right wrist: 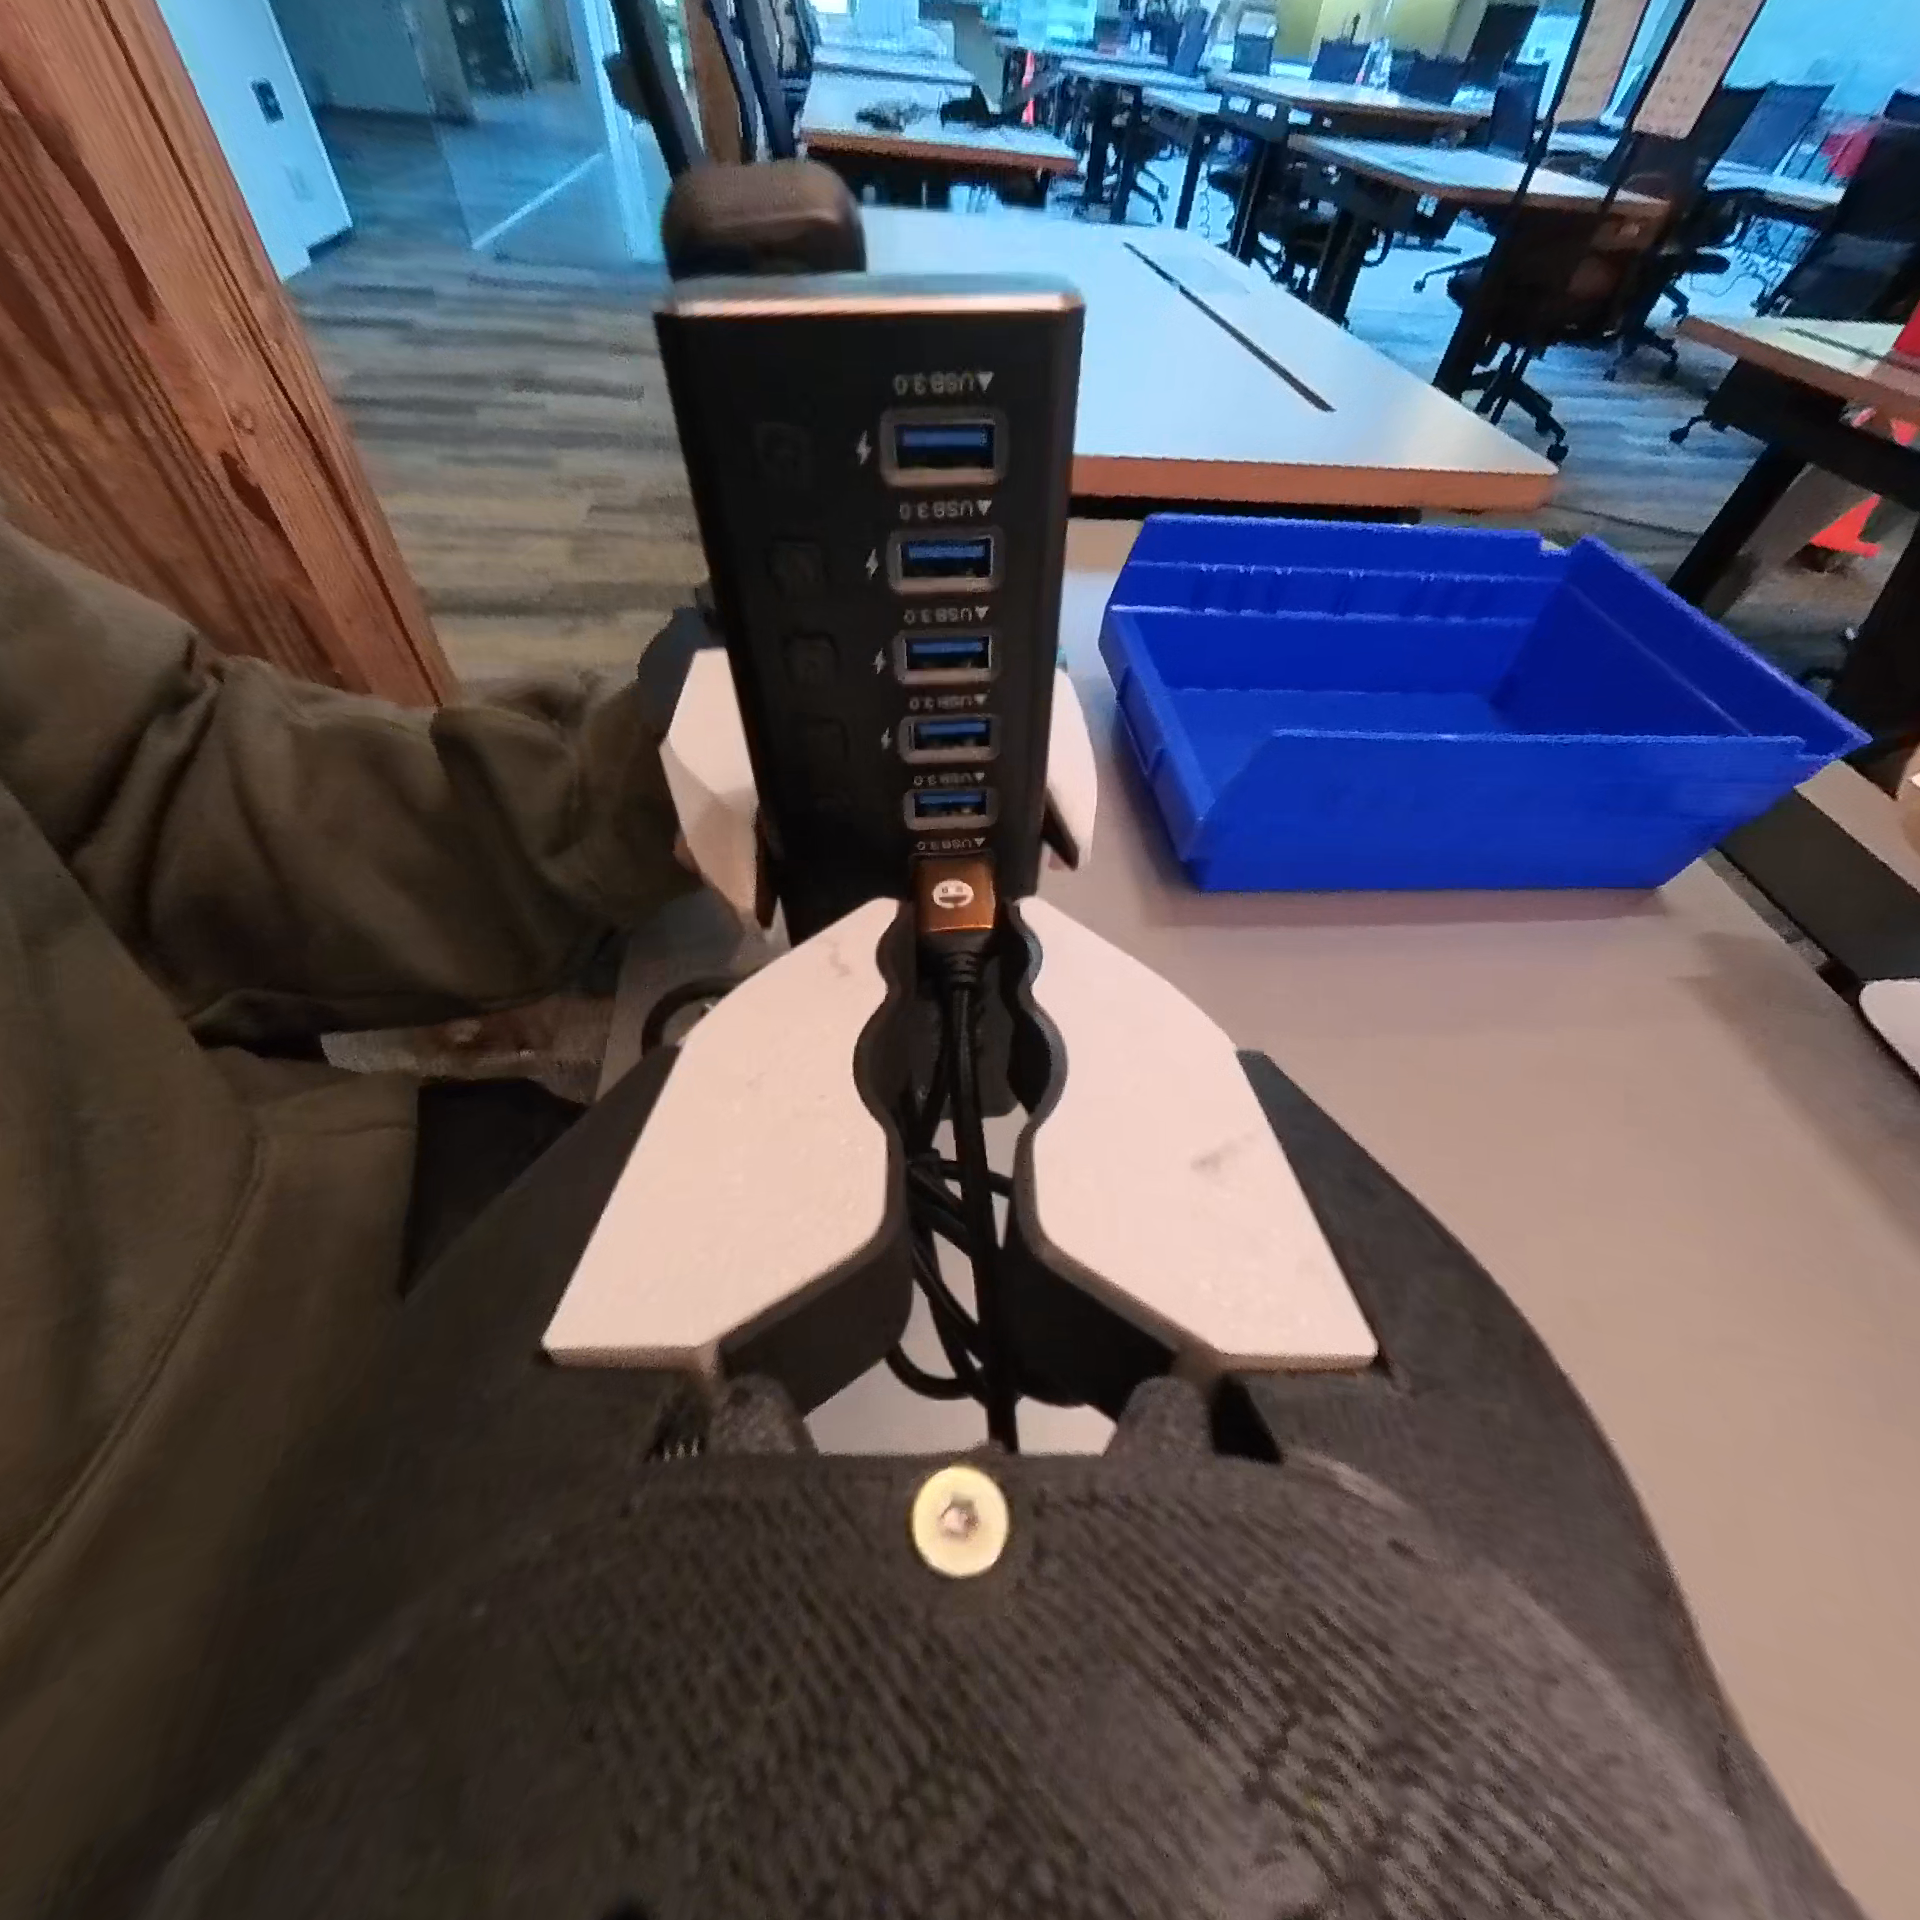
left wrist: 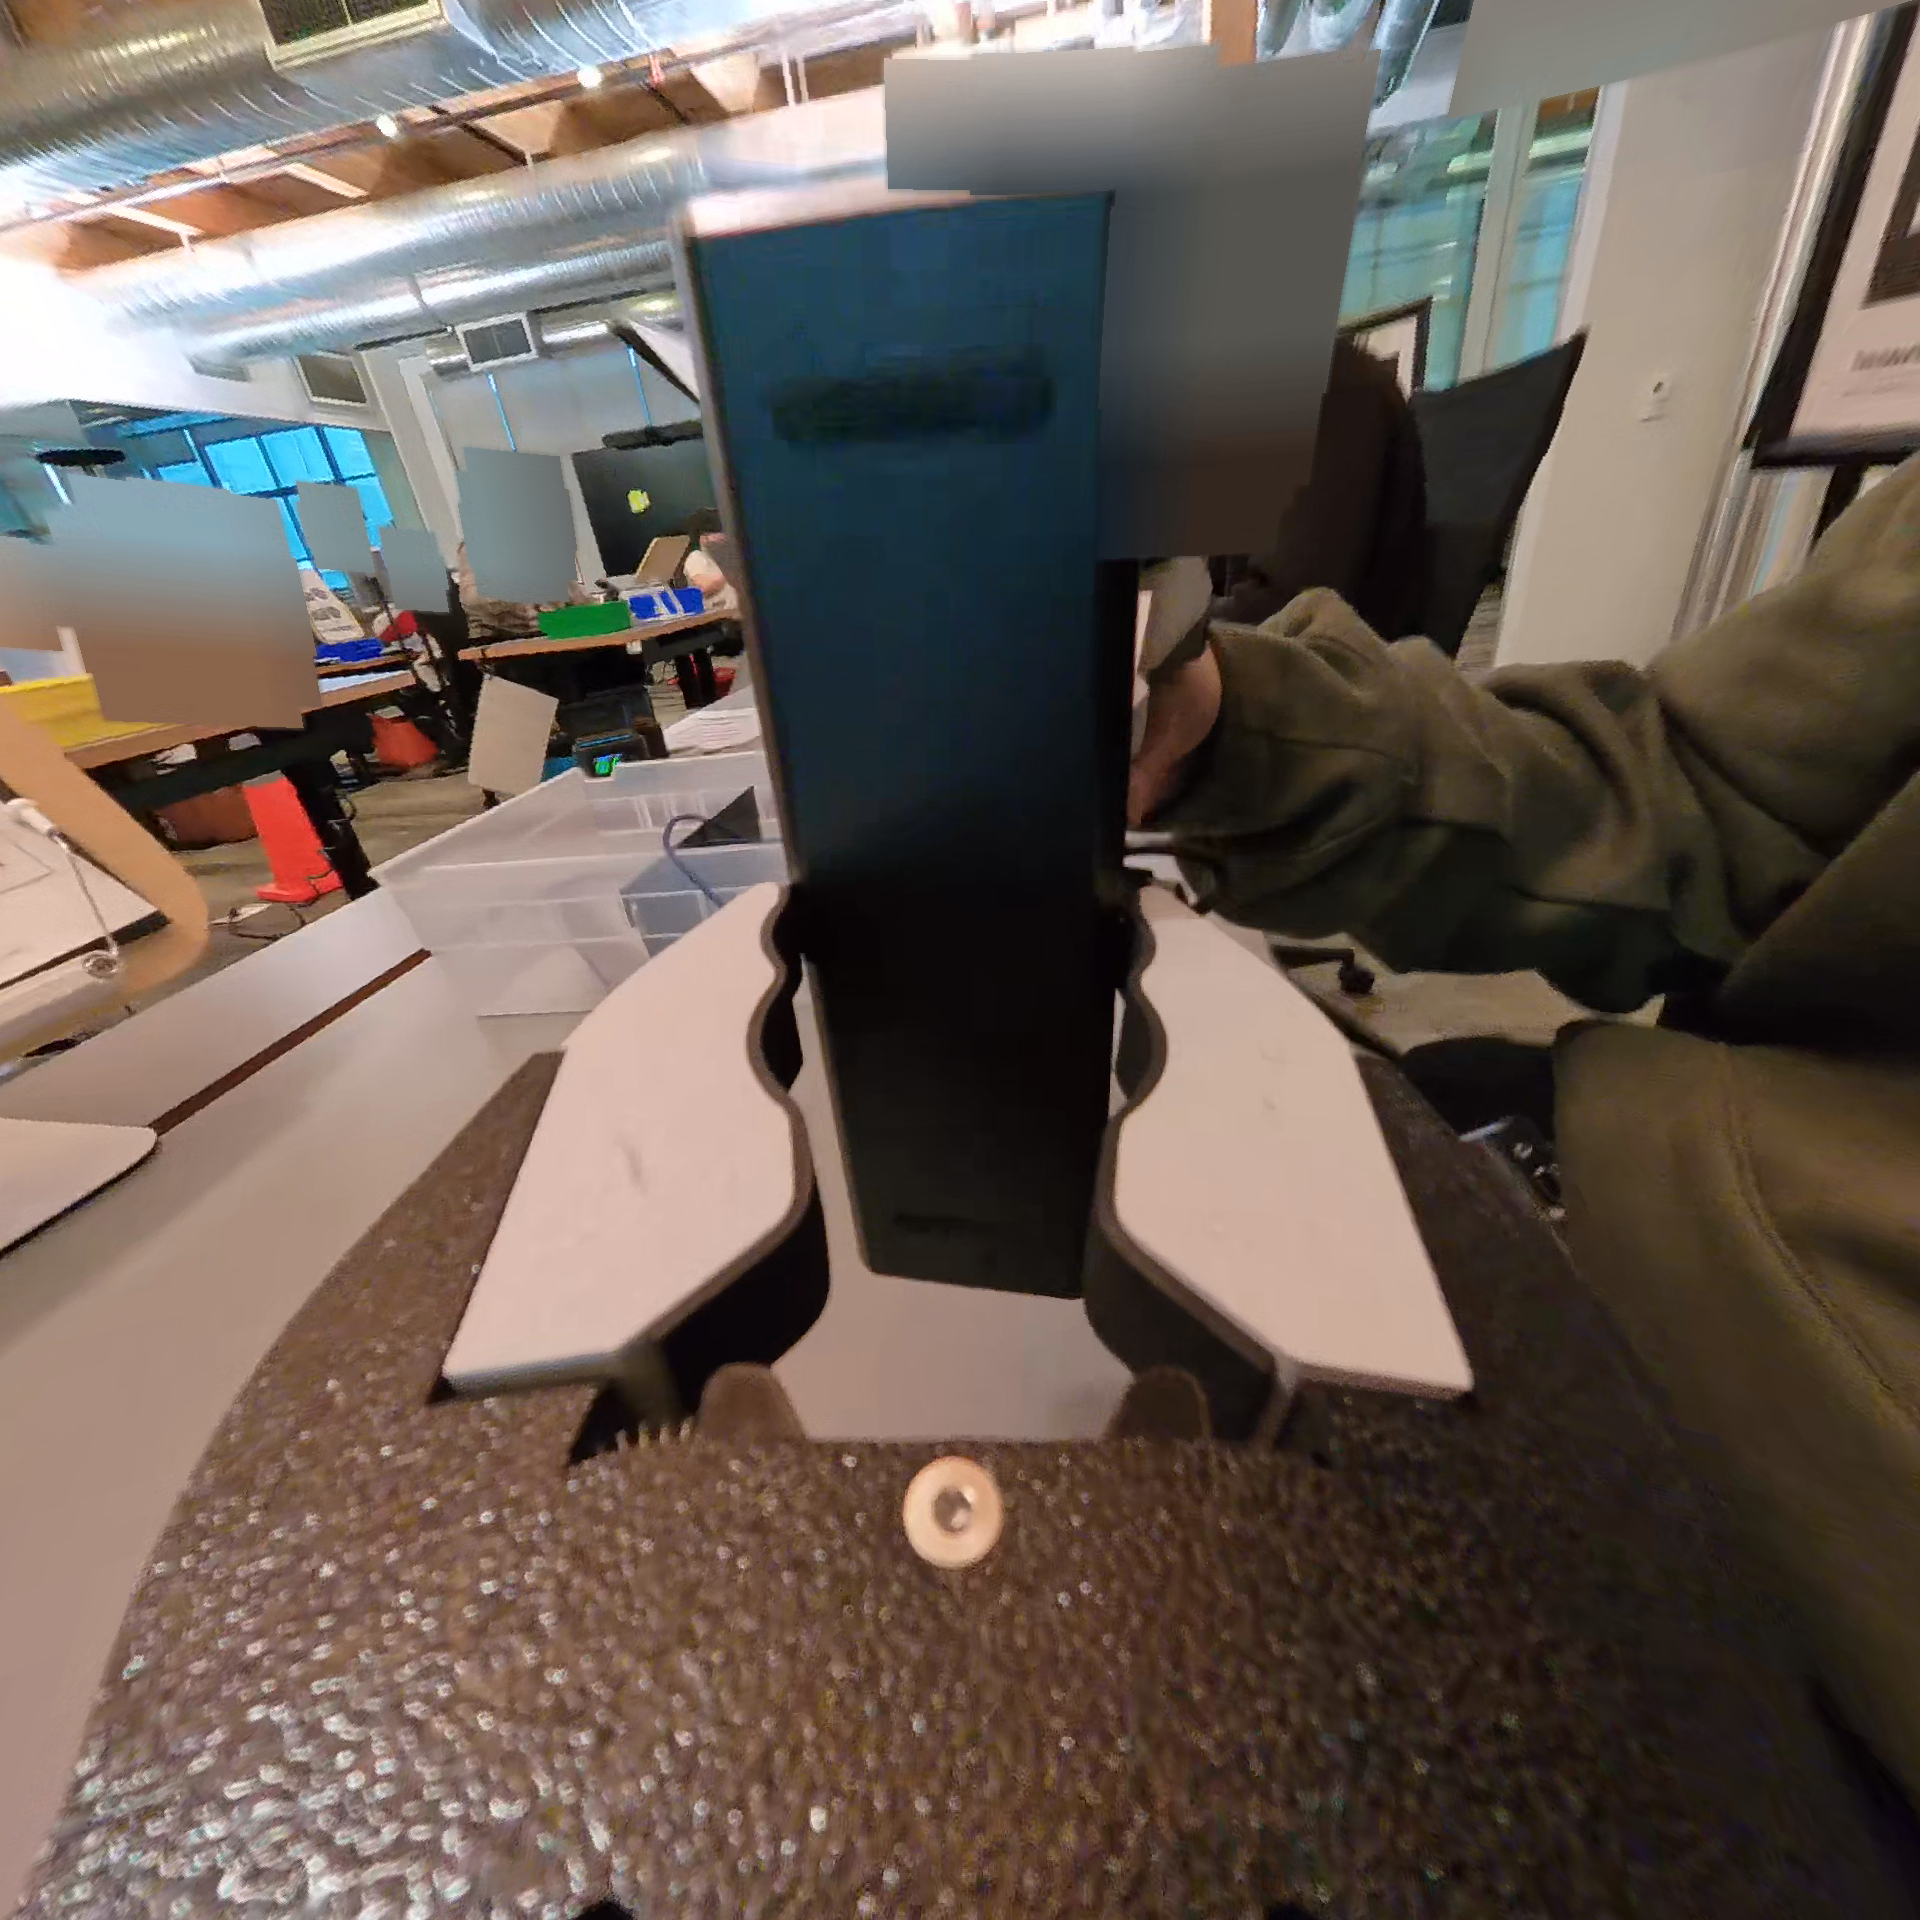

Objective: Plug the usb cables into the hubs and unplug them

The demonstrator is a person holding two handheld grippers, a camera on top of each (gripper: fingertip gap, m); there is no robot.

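Holding hub (right wrist: 868, 582) over grey desk (right wrist: 1455, 1091), blue bin (right wrist: 1455, 810), open-plan office

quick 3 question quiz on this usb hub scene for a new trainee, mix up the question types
1. True or false: the left tongs are clamped on the black USB hub, which stands upright.
2. Multiple choice: what do the right tongs hold? A) the blue bin B) the orange-and-black USB plug C) nothing
3. Fill in: in the right wrist view, the hub shows ___ empty blue ports above the plug.

Key
1. True; the white fingers press on both its sides.
2. B; its black cable trails back between the fingers, and the blue bin sits apart on the grey table.
3. Five.
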